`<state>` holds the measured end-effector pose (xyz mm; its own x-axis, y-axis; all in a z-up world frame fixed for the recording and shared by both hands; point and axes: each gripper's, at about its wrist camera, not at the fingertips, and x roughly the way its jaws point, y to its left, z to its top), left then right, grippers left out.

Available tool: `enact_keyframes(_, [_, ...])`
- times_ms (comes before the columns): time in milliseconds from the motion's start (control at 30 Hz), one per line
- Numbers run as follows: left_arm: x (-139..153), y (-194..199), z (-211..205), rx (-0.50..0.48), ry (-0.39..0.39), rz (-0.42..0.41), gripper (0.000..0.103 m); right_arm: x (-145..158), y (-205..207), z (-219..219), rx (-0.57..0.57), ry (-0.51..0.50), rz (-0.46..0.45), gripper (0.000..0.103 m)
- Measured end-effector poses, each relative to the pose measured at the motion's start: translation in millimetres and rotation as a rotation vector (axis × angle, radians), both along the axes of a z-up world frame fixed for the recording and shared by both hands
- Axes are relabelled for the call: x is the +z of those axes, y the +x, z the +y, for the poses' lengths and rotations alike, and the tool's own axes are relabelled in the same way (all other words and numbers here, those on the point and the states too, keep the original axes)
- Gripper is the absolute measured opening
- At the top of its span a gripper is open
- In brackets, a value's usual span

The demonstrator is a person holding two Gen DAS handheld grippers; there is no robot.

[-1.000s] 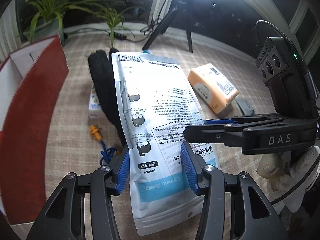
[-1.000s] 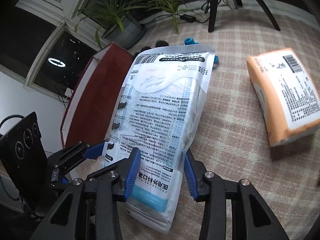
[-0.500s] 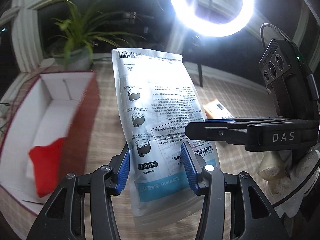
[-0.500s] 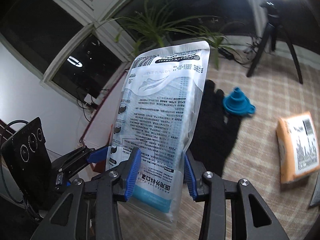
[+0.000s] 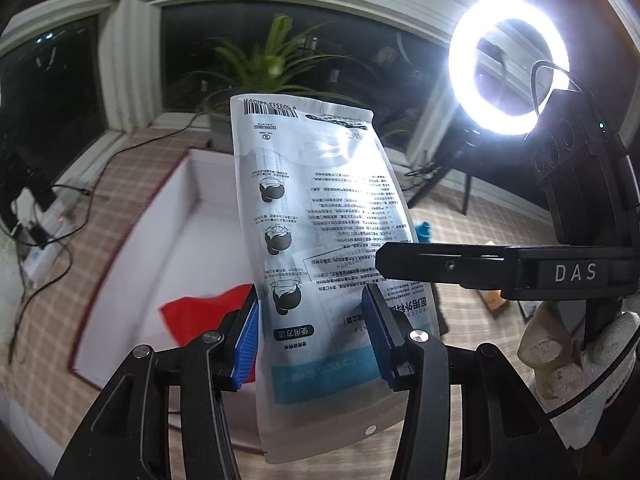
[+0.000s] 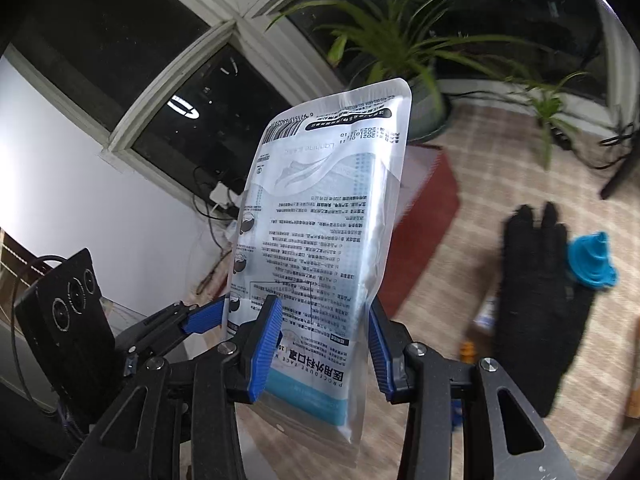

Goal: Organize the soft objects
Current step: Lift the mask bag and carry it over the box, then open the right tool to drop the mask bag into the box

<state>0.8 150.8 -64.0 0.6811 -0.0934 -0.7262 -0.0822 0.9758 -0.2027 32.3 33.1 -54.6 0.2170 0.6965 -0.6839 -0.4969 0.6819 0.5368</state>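
Note:
A clear plastic pack of face masks [image 5: 320,220], printed with text and a barcode, stands up in the air, gripped near its lower end. My left gripper [image 5: 310,340] is shut on it, blue pads on either side. From the right, my right gripper [image 5: 440,266] clamps the same pack. In the right wrist view the pack [image 6: 320,240] rises between the pads of my right gripper [image 6: 324,352], with my left gripper [image 6: 200,318] holding its left edge. Behind the pack lies an open box [image 5: 192,220], white inside with a red rim, holding a red cloth [image 5: 200,312].
A black glove [image 6: 536,304], a blue funnel [image 6: 592,260] and an orange earplug [image 6: 466,350] lie on the checked floor. The red box side [image 6: 424,232] stands beyond the pack. A ring light [image 5: 508,64], potted plants [image 5: 276,64] and cables [image 5: 40,248] line the window wall.
Both grippers have lifted the mask pack off the floor and swung it left, toward the open box. The orange pack has left both views.

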Motion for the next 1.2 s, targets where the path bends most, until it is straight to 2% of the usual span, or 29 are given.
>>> enact_keyframes(267, [-7,3,50,0.033,0.024,0.041,0.047,-17,12,53,0.018,-0.003,0.051,0.039])
enact_keyframes(433, [-13,13,78,0.053,0.015,0.054,0.048,-27,18,71,0.024,-0.004,0.084,0.039])
enact_keyframes(600, [-18,20,90,0.075,0.057,0.064,0.045,-36,18,78,0.037,-0.011,0.097,0.039])
enact_keyframes(867, [-29,26,82,0.076,0.131,0.086,0.045,-20,13,69,0.049,-0.021,0.029,0.039])
enact_keyframes(1200, [-20,23,72,0.080,0.117,0.068,0.045,-18,7,20,-0.017,-0.038,-0.014,0.049])
